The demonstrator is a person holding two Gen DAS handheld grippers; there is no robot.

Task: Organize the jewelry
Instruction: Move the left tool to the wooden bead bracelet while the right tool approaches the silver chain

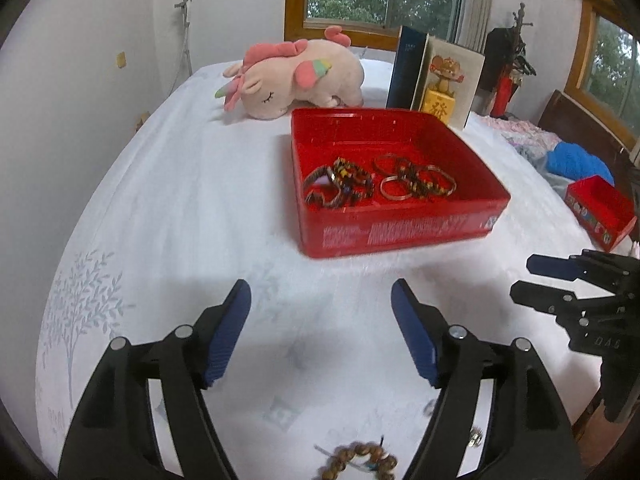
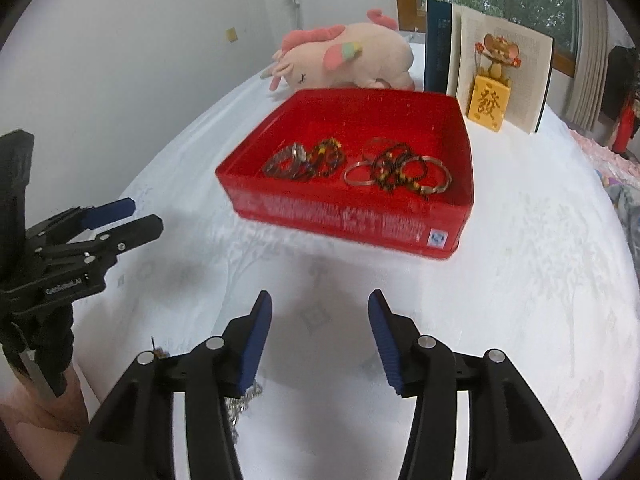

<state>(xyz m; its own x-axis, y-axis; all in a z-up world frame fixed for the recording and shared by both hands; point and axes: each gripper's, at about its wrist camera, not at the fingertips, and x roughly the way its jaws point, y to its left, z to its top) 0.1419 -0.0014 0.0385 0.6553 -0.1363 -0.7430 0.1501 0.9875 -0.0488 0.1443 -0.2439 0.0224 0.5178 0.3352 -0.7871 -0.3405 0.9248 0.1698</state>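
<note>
Bead bracelet (image 1: 358, 458) in left view only

Ahead: bare sheet (image 1: 200, 200) to my red box (image 1: 400, 232) | behind it: plush toy (image 1: 296, 76), book (image 2: 500, 76) | underneath: beads (image 1: 360, 460), maybe chain (image 2: 244, 400)

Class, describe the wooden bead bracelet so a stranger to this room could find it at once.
Start at the red box on the white bedsheet, which holds a heap of bangles. Come towards the camera, past the left gripper, to the sheet's near edge. There lies the wooden bead bracelet: round brown beads, outside the box.
</note>
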